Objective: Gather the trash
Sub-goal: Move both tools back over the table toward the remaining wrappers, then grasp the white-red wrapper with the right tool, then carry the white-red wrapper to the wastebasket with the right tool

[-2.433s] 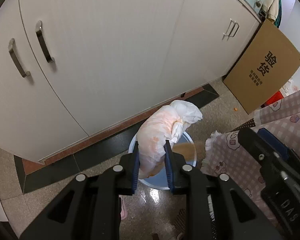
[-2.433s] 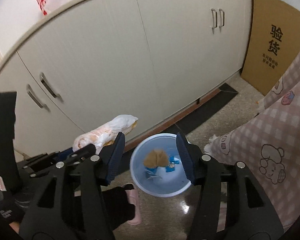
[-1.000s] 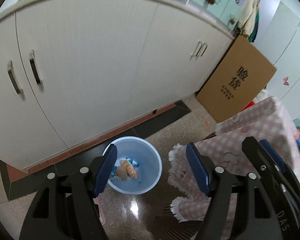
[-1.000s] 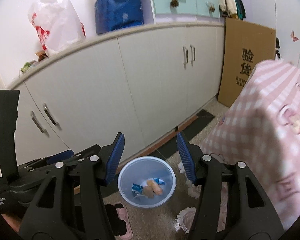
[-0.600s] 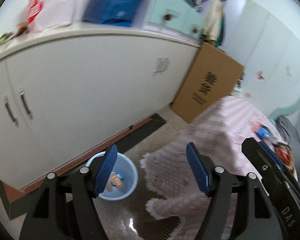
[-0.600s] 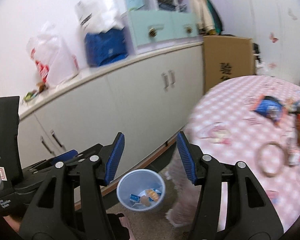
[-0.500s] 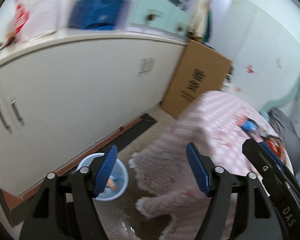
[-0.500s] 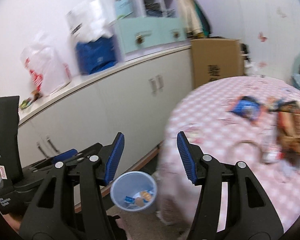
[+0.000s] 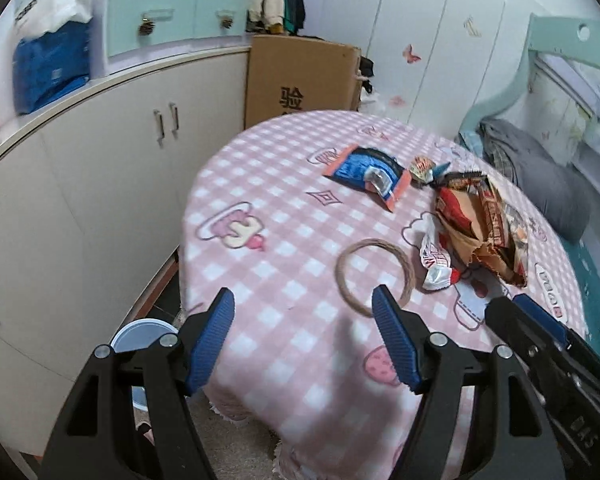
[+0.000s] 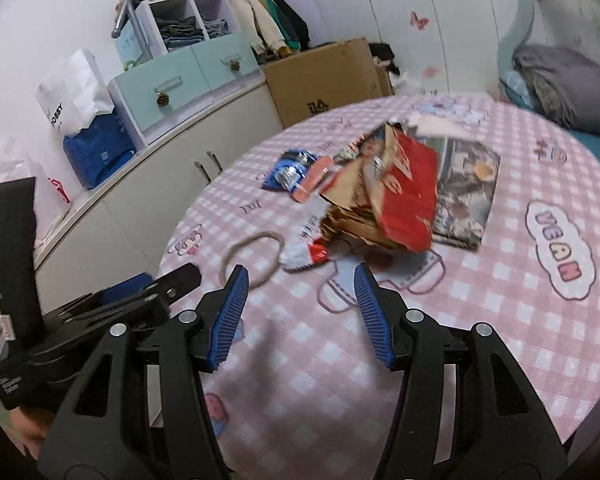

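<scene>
Trash lies on a round table with a pink checked cloth: a blue and orange wrapper, a crumpled red and brown paper bag, a small white and red wrapper and a loop of brown cord. The same bag, blue wrapper and cord loop show in the right wrist view. My left gripper is open and empty above the table's near edge, just short of the cord loop. My right gripper is open and empty, short of the white wrapper.
A light blue bin stands on the floor left of the table, partly hidden by my left gripper. White cabinets run along the left. A cardboard box leans behind the table. A flat printed packet lies beyond the bag.
The left gripper let go of the plastic bag of trash into the bin and opened. Both grippers then rose and swung right from the bin to over the table.
</scene>
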Demonstrator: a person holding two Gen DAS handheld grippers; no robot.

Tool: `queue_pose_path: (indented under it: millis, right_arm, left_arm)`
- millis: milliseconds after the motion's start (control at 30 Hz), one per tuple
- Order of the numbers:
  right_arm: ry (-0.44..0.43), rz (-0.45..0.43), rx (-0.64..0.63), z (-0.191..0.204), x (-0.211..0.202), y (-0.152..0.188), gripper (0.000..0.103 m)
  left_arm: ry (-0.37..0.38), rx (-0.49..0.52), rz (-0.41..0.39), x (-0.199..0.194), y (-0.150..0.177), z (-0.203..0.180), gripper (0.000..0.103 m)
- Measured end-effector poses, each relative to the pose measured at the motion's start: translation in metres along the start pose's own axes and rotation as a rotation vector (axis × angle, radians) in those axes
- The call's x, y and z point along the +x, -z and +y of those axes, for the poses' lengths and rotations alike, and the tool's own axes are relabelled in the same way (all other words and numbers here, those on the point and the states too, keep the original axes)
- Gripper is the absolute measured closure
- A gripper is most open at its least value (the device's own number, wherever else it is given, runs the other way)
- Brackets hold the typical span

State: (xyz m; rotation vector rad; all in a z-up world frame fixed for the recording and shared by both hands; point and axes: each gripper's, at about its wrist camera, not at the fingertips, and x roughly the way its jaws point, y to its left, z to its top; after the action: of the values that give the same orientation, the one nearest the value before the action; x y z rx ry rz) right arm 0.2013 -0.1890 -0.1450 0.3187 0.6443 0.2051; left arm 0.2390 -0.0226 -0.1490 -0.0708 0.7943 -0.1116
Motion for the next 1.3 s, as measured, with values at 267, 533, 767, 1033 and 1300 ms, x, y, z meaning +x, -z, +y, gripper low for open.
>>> queue_pose_path:
  millis: [267,533,767,1033,1300]
  right_arm:
    - [-0.042,0.073,0.04,-0.013,0.02,-0.011,0.048]
    - [-0.003,0.117,0.015,-0.004,0.043,-0.024,0.045]
    - [0.07,0.168,-0.07,0.016,0.067,-0.027,0.043]
    - [0.148,0.201,-0.174,0.03,0.081,-0.03,0.069]
    - [0.026,0.191,-0.184,0.048,0.077,-0.024,0.078]
  left_arm:
    - [-0.059,0.073,0.061,0.026,-0.01,-0.016,0.054]
    - [-0.078,0.122,0.022,0.03,-0.015,-0.017,0.1]
    - [0.021,0.005,-0.011,0.025,-0.015,0.016,0.101]
    - [0.071,-0.065,-0.085,0.005,-0.017,0.044,0.101]
    - [0.115,-0.097,-0.149,-0.025,-0.018,0.059,0.101]
